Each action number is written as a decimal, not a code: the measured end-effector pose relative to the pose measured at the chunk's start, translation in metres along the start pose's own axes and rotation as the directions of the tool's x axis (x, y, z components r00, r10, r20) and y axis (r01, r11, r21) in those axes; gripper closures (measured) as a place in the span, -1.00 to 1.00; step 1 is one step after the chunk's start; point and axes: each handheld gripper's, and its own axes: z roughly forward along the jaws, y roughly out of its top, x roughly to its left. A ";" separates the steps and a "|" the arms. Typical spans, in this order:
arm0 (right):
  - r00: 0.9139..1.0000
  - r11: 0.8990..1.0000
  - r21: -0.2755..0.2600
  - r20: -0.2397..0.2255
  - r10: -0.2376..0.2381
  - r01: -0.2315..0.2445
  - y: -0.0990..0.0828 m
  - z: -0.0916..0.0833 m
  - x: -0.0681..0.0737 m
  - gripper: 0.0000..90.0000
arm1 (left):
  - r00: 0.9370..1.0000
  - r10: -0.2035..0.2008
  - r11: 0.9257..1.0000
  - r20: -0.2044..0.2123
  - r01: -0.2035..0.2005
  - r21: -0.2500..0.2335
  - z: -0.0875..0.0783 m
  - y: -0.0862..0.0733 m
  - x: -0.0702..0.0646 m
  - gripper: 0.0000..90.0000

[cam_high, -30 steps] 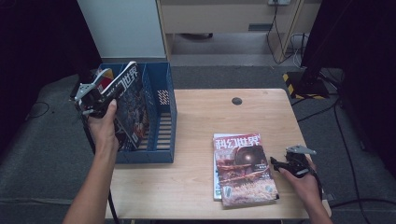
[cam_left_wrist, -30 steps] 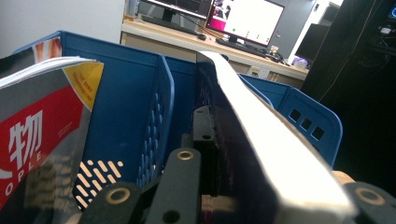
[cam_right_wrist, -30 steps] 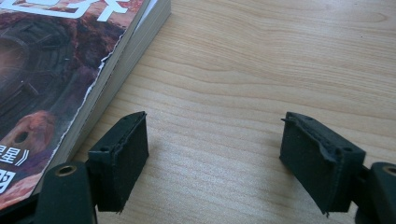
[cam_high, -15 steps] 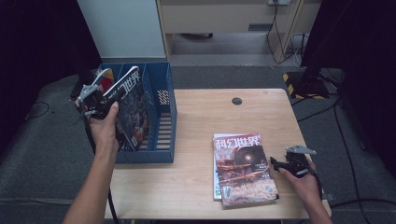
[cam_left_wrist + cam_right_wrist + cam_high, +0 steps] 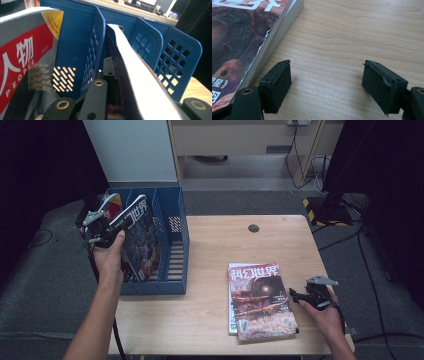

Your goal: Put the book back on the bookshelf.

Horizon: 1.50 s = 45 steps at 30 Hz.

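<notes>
— What is the left hand doing?

— The left tongs are clenching a dark-covered magazine by its upper edge, holding it tilted inside the blue file rack at the left edge of the worktop. In the left gripper view the magazine's white page edge is running up between the rack's blue dividers.

— Is anything else sitting in that rack?

— A red-covered magazine is standing in the compartment beside it, on the far side of a divider.

— And the right hand?

— The right tongs are resting released on the worktop, jaws standing wide apart with bare wood between them. They are sitting just beside the right edge of a stack of magazines lying flat, not gripping it.
</notes>
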 end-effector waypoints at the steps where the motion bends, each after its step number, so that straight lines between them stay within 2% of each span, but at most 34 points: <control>1: 1.000 1.000 0.000 0.000 0.001 -0.001 0.000 0.000 0.000 -0.48 | 1.000 0.002 1.000 0.001 -0.002 0.009 0.000 0.001 0.000 0.81; 4: 1.000 1.000 0.000 0.000 0.000 0.000 0.000 0.000 0.000 -0.48 | 1.000 0.008 0.999 0.007 -0.009 0.035 -0.001 0.003 0.001 0.80; 10: 1.000 1.000 0.000 0.000 0.000 0.000 0.000 0.000 0.000 -0.48 | 0.999 0.051 0.996 0.005 -0.052 0.075 -0.004 0.004 0.001 0.79; 18: 1.000 1.000 0.001 0.000 0.001 -0.001 0.000 0.000 0.000 -0.48 | 0.997 0.074 0.993 0.015 -0.075 0.093 -0.007 0.001 0.005 0.77; 26: 1.000 1.000 -0.003 -0.001 0.000 0.000 0.000 0.000 0.001 -0.49 | 0.998 0.065 0.994 0.018 -0.066 0.093 -0.008 -0.003 0.010 0.73; 35: 1.000 1.000 -0.003 -0.001 -0.001 0.000 0.000 0.001 0.001 -0.49 | 0.996 0.083 0.992 0.012 -0.084 0.099 -0.006 -0.004 0.007 0.65; 45: 1.000 1.000 0.000 -0.006 -0.009 0.009 0.000 0.000 0.001 -0.50 | 0.997 0.077 0.992 0.014 -0.078 0.100 -0.003 -0.004 0.006 0.55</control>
